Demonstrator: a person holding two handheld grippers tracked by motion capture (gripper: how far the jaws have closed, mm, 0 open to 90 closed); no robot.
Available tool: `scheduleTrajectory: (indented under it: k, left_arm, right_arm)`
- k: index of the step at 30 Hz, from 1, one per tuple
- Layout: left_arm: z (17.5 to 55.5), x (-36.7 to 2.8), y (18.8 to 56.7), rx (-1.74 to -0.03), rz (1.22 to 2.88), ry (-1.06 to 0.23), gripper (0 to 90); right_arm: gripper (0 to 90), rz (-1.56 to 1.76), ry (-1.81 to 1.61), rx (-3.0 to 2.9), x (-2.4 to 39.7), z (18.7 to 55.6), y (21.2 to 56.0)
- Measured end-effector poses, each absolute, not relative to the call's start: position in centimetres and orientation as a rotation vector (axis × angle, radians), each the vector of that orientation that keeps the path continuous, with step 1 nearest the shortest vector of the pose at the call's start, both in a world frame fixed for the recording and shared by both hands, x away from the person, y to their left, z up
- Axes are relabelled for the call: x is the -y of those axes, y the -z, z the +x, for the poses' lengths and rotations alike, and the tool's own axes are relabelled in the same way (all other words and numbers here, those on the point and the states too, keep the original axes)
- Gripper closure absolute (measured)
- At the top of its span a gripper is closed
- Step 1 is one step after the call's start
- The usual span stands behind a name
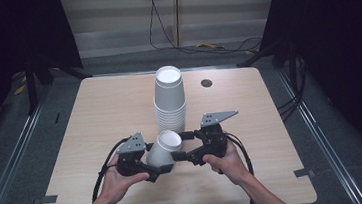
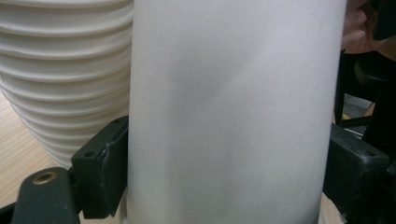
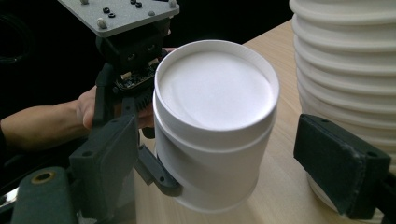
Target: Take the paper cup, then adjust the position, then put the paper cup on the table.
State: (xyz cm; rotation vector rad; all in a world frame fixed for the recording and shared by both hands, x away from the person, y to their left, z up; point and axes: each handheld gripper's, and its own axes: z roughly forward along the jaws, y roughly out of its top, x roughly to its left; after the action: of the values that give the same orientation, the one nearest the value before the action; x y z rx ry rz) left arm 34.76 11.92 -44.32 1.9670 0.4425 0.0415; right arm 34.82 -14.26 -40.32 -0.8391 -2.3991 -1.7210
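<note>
left gripper (image 1: 156,170) fingers clamped on single paper cup (image 1: 163,150) | right gripper (image 1: 183,146) fingers apart, straddling its rim | cup stack (image 1: 170,100) just beyond fingers on worktop (image 1: 105,114) | advice: grip gently, avoid crushing wall

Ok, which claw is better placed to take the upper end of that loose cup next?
Right. The right claw is open, jaws either side of the cup, while the left claw already clamps its body.

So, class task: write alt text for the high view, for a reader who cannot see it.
The left tongs grip a single white paper cup, tilted, while the open right tongs reach for its rim. Behind them a tall stack of upturned cups stands on the wooden table.
</note>
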Motion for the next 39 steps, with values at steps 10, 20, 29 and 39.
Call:
scheduleTrajectory:
  k: [10,20,29,39]
  left_arm:
    - [34.7,-12.2,43.9,-0.441,2.021,-0.039,15.0]
    - [34.6,-11.9,43.7,-0.421,2.071,-0.063,15.1]
    - [34.7,-11.8,43.9,-0.419,2.143,-0.062,15.3]
    - [34.3,-11.3,43.7,-0.410,2.199,-0.089,15.3]
  right_arm:
    - [14.1,-0.807,1.642,2.476,15.4,34.7,40.4]
    - [14.3,-0.773,1.516,2.651,15.8,34.1,41.1]
    - [15.0,-0.777,1.440,2.714,16.0,34.4,41.4]
    - [17.1,-0.740,1.336,2.773,15.3,34.4,41.9]
